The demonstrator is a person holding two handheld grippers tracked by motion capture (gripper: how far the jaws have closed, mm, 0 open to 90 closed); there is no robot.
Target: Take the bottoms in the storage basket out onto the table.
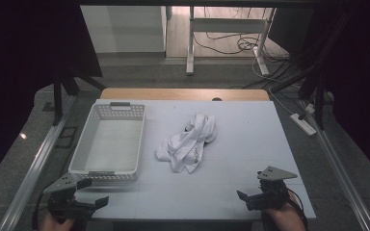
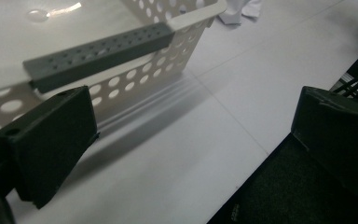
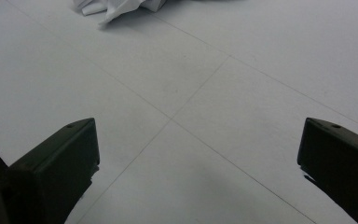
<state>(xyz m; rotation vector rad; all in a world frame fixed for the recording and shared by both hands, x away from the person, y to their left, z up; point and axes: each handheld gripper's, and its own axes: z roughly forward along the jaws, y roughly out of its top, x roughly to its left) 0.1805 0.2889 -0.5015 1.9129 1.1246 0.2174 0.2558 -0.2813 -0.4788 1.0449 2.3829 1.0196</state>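
The left gripper's [image 2: 193,140] fingers [image 2: 46,140] gape wide beside the perforated white basket [image 2: 168,51] on the tabletop [image 2: 242,79].

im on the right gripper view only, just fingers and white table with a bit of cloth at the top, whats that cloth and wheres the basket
Observer: The cloth is a crumpled white garment lying near the middle of the table, loose, with nothing touching it.
Operator: and the basket
Observer: A white perforated basket stands to the left of the garment, apart from it, and it looks empty.
Operator: wheres the other gripper
Observer: The left gripper is at the table's near left corner, just in front of the basket's near wall, fingers spread open with nothing between them.
Operator: and mine from above
Observer: The right gripper sits near the table's near right edge, open, well short of the garment.
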